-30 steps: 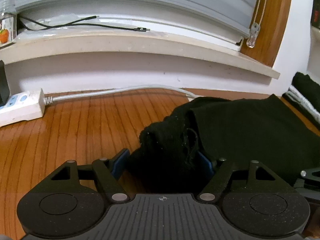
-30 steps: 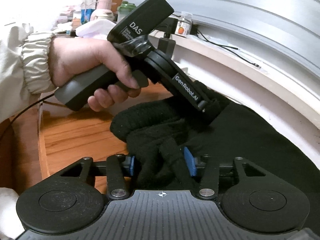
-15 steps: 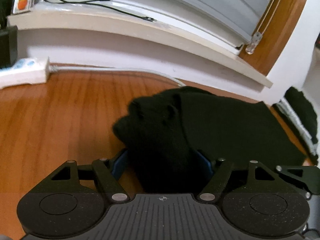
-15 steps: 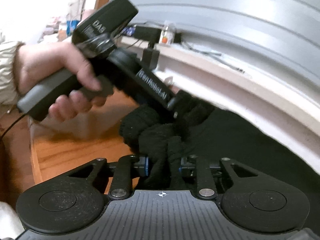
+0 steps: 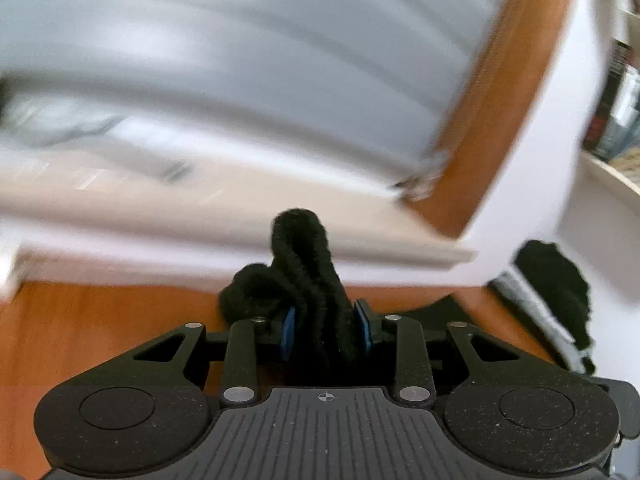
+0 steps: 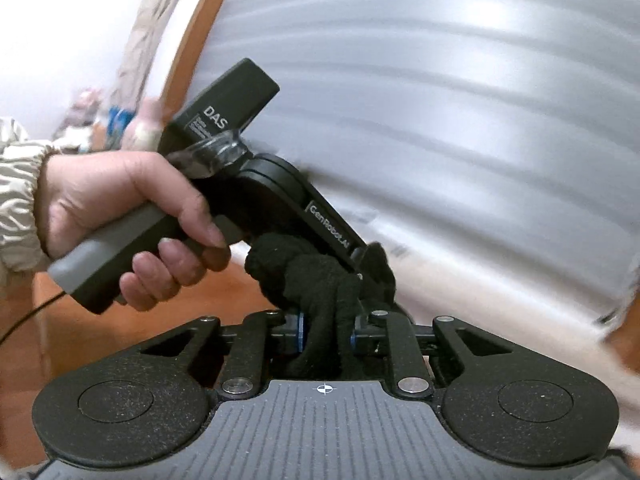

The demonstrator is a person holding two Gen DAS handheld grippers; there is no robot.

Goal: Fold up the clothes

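A black knitted garment (image 5: 304, 264) is bunched between the blue pads of my left gripper (image 5: 325, 330), which is shut on it and holds it raised above the wooden table (image 5: 100, 320). In the right wrist view my right gripper (image 6: 326, 334) is shut on another bunch of the same black garment (image 6: 308, 276). Just beyond it a person's hand (image 6: 120, 208) holds the handle of the left gripper (image 6: 360, 264), whose tip meets the cloth. A small black corner of the garment (image 5: 436, 308) shows low on the table. Both views are blurred by motion.
A window with grey blinds (image 5: 280, 80) and a pale sill (image 5: 240, 216) fills the background, with a wooden frame (image 5: 500, 120) at its right. Folded dark and grey clothes (image 5: 552, 296) lie stacked at the table's right end. A thin black cable (image 6: 24, 320) hangs at left.
Both grippers have lifted and tilted upward with the black garment, which has risen off the table. The left gripper's pads have closed tighter on the cloth. The power strip has left view.
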